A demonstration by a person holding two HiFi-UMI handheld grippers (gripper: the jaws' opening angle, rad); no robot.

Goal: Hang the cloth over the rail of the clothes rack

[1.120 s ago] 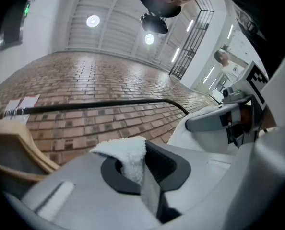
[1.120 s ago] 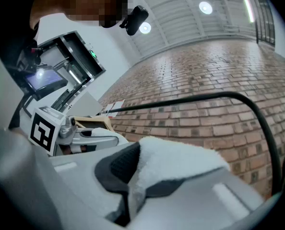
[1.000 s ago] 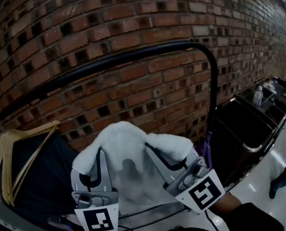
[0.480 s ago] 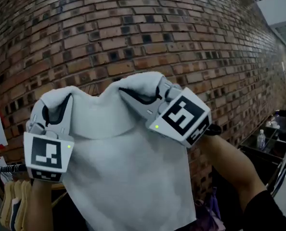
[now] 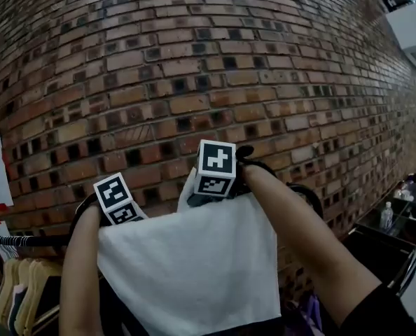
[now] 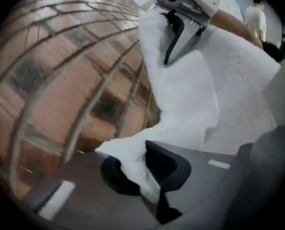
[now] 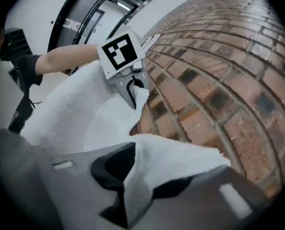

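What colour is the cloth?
Plain white, with no pattern. The cloth shows best in the head view.

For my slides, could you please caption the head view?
White cloth held up at a clothes rack's black rail, brick wall behind.

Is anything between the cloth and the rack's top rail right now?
Nothing visible does. The cloth is held up right at the black rail, with its top edge at about rail height. The hangers sit lower left, out of the way.
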